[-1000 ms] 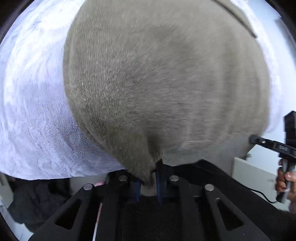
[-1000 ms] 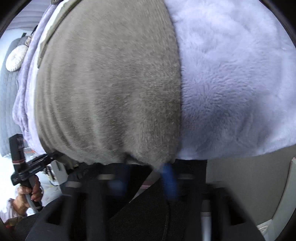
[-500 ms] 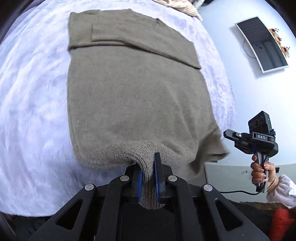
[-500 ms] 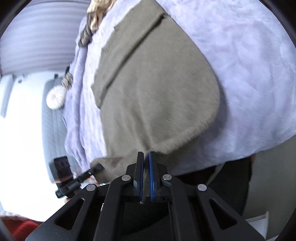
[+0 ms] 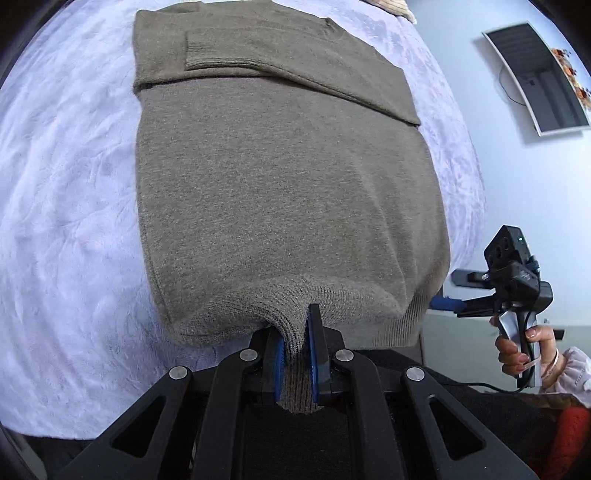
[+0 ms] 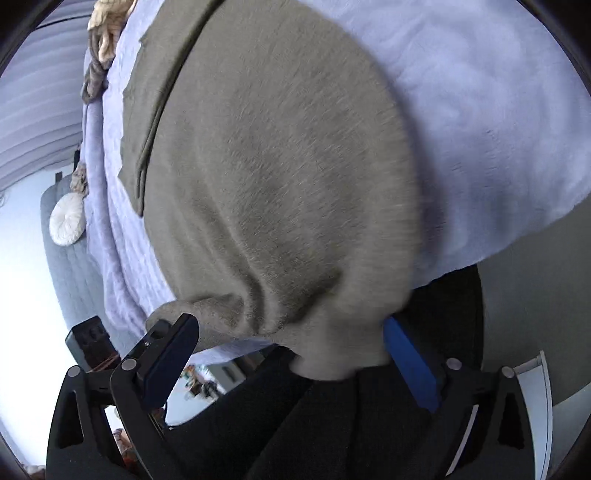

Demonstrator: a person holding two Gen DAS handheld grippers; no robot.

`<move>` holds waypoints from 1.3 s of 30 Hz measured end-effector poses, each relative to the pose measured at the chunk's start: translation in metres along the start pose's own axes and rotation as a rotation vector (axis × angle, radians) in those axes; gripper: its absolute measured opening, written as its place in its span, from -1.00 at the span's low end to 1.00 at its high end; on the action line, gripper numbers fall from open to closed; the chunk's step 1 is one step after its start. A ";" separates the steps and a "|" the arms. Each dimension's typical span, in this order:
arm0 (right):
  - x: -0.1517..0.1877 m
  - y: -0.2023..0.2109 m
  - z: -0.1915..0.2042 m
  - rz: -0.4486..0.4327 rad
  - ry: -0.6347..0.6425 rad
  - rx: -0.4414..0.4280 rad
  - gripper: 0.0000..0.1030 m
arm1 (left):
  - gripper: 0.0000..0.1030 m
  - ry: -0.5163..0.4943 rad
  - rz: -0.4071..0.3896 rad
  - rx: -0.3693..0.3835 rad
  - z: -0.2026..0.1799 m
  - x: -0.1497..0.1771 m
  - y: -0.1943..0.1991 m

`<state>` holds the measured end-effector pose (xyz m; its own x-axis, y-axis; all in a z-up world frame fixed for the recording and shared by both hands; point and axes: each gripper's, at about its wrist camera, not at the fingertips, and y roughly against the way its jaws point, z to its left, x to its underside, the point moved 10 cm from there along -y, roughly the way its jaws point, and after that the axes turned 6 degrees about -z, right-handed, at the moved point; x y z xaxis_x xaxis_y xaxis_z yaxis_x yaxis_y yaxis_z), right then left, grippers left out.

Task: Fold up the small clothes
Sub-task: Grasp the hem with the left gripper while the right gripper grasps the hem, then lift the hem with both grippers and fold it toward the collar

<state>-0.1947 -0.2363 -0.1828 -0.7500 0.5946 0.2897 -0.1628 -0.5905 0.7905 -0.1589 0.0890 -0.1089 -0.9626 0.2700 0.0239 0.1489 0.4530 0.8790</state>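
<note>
One olive-brown knitted sweater (image 5: 284, 206) lies spread on one pale lilac fleecy blanket (image 5: 66, 206), its ribbed hem hanging over the near edge. The left gripper (image 5: 297, 354) is clamped on that hem: its two blue-padded fingers (image 5: 314, 350) stand close together with a fold of knit pinched between them and a tongue of fabric poking out below. The right gripper (image 6: 291, 354) has just been opening; its two fingers now stand wide apart, one dark finger (image 6: 166, 354) on the left and one blue pad (image 6: 406, 362) on the right, with a bunched corner of the sweater between them, resting against the blue pad but not squeezed. In the left wrist view that gripper shows at the right edge, held by one hand (image 5: 517, 350) with a pale frilled cuff. Farther up the sweater, one sleeve (image 5: 280, 70) is folded across the chest. Beyond the blanket sit one round white cushion (image 6: 68, 218), a heap of beige cloth (image 6: 107, 22) and one dark wall-mounted screen (image 5: 539, 77).
</note>
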 end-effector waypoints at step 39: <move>-0.199 0.070 0.220 -0.253 0.206 -0.520 -0.76 | -0.77 -0.008 -0.474 0.061 -0.020 -0.275 0.046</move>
<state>0.0841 -0.2758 -0.0664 -0.7472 0.6641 -0.0244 -0.6047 -0.6643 0.4394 0.1078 0.0183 -0.0657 -0.9257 0.0279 -0.3771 -0.2932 0.5768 0.7625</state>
